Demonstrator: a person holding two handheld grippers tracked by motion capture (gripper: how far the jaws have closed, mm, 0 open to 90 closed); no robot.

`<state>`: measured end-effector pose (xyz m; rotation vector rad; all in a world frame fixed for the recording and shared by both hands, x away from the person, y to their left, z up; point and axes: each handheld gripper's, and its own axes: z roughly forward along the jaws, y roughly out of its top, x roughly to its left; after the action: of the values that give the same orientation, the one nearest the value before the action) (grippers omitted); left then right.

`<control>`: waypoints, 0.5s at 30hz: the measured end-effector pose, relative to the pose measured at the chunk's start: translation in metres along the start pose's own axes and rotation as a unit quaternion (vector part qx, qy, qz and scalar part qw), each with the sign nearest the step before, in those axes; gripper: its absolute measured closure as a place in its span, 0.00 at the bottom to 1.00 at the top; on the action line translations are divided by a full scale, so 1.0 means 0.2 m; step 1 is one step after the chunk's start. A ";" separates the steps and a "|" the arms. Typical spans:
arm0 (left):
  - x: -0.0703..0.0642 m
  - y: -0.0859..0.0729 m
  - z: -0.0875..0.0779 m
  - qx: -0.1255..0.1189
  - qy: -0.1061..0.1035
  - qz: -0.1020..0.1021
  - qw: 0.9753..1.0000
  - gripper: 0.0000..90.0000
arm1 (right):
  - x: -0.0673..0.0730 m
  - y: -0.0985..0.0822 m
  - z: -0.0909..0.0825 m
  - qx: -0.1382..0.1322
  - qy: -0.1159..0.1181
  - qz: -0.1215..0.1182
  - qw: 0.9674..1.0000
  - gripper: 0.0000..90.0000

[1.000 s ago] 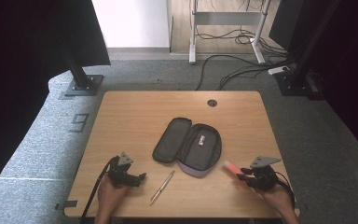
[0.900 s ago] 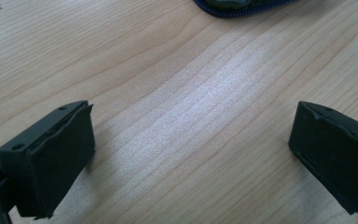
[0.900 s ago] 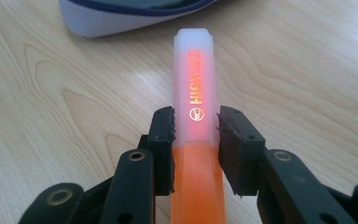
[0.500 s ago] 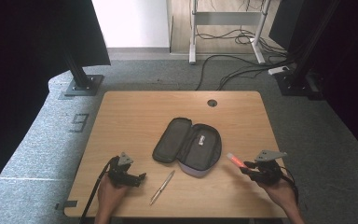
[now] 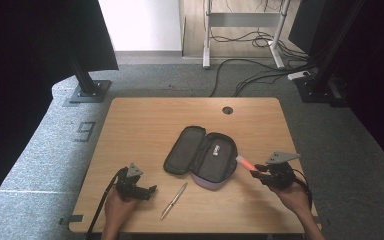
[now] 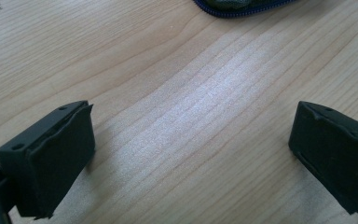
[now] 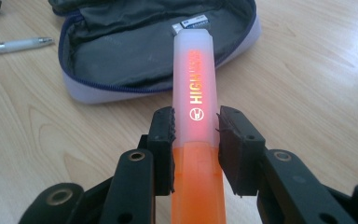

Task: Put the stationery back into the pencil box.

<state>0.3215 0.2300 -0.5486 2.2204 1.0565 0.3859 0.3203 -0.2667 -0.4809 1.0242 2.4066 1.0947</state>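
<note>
Ahead of the right gripper (image 5: 254,172) an open pencil case (image 5: 202,156) lies on the table (image 5: 140,125), and its jaws clamp an orange highlighter (image 7: 193,107) whose cap points over the case's near rim. The left gripper (image 6: 191,154) rests with jaws wide and empty, a pen (image 5: 174,199) just to its right.

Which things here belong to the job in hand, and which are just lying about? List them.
In the job:
- orange highlighter, clamped in the right hand-held gripper
- open pencil case, which the highlighter points toward

Lying about:
- silver pen on the table
- left hand-held gripper, open with nothing between its jaws
</note>
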 end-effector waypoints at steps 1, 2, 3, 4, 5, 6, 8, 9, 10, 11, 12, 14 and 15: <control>0.00 0.00 0.00 0.000 0.000 0.000 1.000 0.00 | 0.00 0.01 0.01 0.000 0.000 0.000 1.000 0.73; 0.00 0.00 0.00 0.000 0.000 0.000 1.000 0.00 | 0.00 0.02 0.01 0.000 0.000 0.000 1.000 0.73; 0.00 0.00 0.00 0.000 0.000 0.000 1.000 0.00 | 0.00 0.03 0.02 0.000 0.000 -0.001 1.000 0.73; 0.00 0.00 0.00 0.000 0.000 0.000 1.000 0.00 | 0.00 0.04 0.02 -0.001 -0.001 -0.001 1.000 0.73; 0.00 0.00 0.00 0.000 0.000 0.000 1.000 0.00 | 0.01 0.05 0.03 -0.002 0.000 -0.002 1.000 0.73; 0.00 0.00 0.00 0.000 0.000 0.000 1.000 0.00 | 0.01 0.06 0.04 -0.003 0.000 -0.003 1.000 0.73; 0.00 0.00 0.00 0.000 0.000 -0.001 1.000 0.00 | 0.01 0.08 0.05 -0.003 0.000 -0.005 1.000 0.73; 0.00 0.00 0.00 0.000 0.000 0.000 1.000 0.00 | 0.01 0.10 0.06 -0.004 0.001 -0.005 1.000 0.73; 0.00 0.00 0.00 0.000 0.000 0.000 1.000 0.00 | 0.01 0.11 0.07 -0.005 0.001 -0.007 1.000 0.73; 0.00 0.00 0.00 0.000 0.000 0.000 1.000 0.00 | 0.02 0.12 0.08 -0.005 0.001 -0.007 1.000 0.73; 0.00 0.00 0.00 0.000 0.000 0.000 1.000 0.00 | 0.02 0.13 0.09 -0.004 0.002 -0.008 1.000 0.73; 0.00 0.00 0.00 0.000 0.000 0.000 1.000 0.00 | 0.02 0.15 0.11 -0.003 0.003 -0.012 1.000 0.73; 0.00 0.00 0.00 0.000 0.000 0.000 1.000 0.00 | 0.03 0.16 0.12 -0.004 0.003 -0.012 1.000 0.73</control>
<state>0.3214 0.2300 -0.5486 2.2202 1.0569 0.3857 0.3444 -0.2352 -0.4722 0.9886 2.4109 1.0984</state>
